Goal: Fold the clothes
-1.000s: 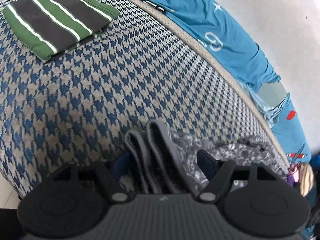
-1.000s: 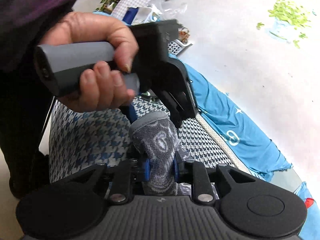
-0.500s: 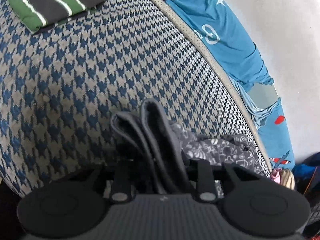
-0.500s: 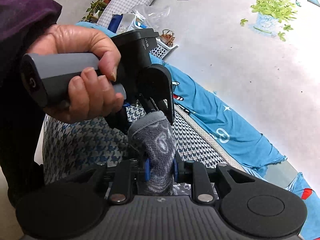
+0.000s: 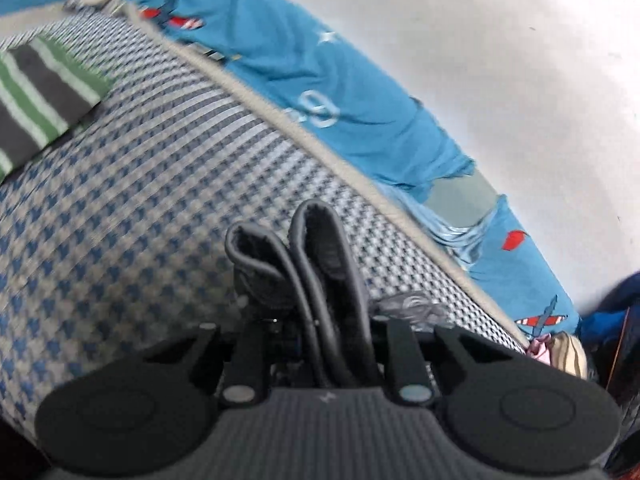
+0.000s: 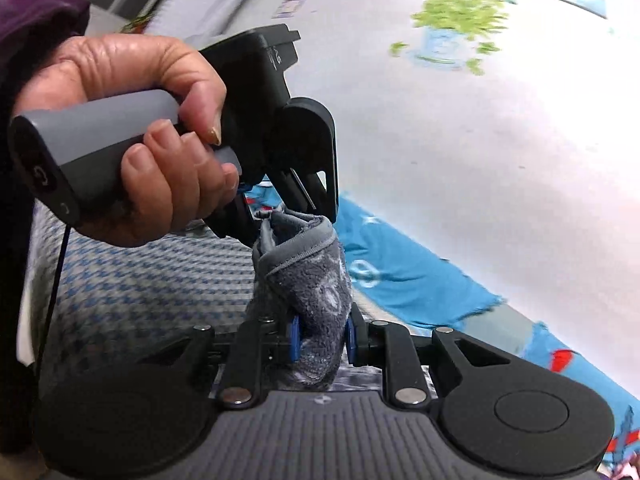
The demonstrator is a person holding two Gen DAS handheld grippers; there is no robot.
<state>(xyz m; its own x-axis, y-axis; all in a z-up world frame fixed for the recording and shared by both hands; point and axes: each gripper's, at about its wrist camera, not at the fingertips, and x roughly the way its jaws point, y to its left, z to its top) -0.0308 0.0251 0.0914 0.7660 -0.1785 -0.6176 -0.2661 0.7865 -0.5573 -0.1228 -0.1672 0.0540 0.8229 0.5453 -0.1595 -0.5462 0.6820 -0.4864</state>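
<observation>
A: Both claws are clamping the grey garment (image 6: 316, 280) now: right gripper (image 6: 320, 338) on a fleecy bunch, left gripper (image 5: 316, 340) on its banded hems, lifting it over the houndstooth bed's (image 5: 160, 184) near edge.

B: It's looking soft, light and floppy, so gripping the hems makes sense. A second ago the left one was still gaping open; the striped folded shirt (image 5: 36, 92) is sitting by the far corner.
</observation>
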